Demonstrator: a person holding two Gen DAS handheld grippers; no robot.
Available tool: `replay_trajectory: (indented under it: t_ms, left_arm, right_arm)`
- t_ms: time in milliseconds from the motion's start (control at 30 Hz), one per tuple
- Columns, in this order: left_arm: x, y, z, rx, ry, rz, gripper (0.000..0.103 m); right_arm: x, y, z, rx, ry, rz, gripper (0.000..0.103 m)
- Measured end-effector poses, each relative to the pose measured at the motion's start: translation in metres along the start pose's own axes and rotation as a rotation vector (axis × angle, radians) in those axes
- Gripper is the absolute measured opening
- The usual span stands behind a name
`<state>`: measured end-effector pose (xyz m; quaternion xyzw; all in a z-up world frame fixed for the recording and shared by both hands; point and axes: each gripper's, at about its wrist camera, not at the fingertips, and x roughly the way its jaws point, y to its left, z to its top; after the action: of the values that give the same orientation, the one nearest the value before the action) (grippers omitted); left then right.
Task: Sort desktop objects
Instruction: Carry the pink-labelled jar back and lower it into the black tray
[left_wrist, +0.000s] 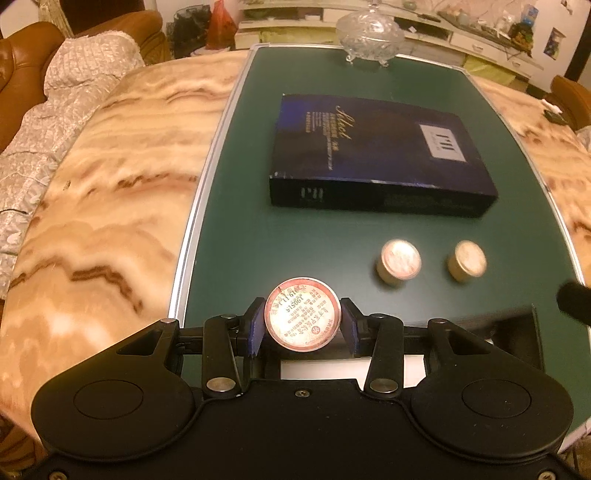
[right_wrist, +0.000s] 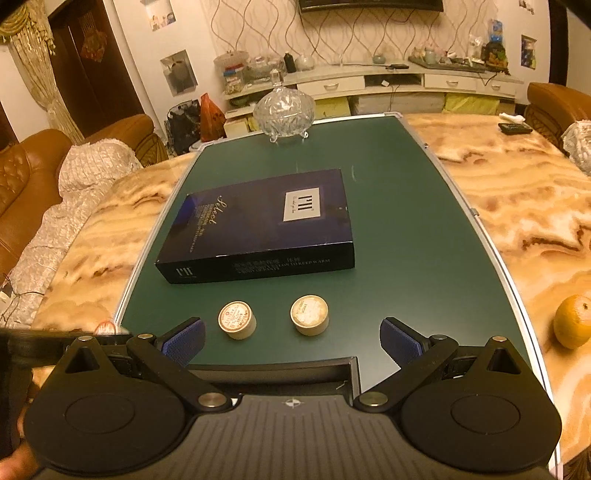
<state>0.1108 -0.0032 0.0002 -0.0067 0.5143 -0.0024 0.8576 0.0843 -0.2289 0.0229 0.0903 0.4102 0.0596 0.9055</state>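
Left gripper (left_wrist: 302, 325) pinches one tin (left_wrist: 302, 319) above the green mat (left_wrist: 240, 229); right gripper (right_wrist: 291, 338) hangs spread and empty.

Two more tins (right_wrist: 236, 320) (right_wrist: 309, 314) sit side by side in front of the box (right_wrist: 266, 229). The carried tin likely needs a sorting spot, not yet evident. Only the right view shows an orange (right_wrist: 572, 320) on the marble table (right_wrist: 498, 206); only the left shows the held tin's printed lid.

Box (right_wrist: 258, 229): mid-mat (right_wrist: 406, 258)
Two tins (right_wrist: 236, 320) (right_wrist: 309, 314): side by side before box
Glass bowl (right_wrist: 283, 110): behind box, at far edge
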Motion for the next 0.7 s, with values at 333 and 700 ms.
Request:
replay_trajectory:
  t_ms: [333, 700]
  left_arm:
    - [-0.015, -0.011, -0.042, 0.038, 0.005, -0.002, 0.041]
    - [0.011, -0.011, -0.059, 0.033, 0.064, 0.021, 0.041]
  right_arm:
    - [-0.017, 0.0, -0.011, -0.001, -0.01, 0.003, 0.103]
    - [-0.015, -0.007, -0.016, 0.01, -0.002, 0.005, 0.103]
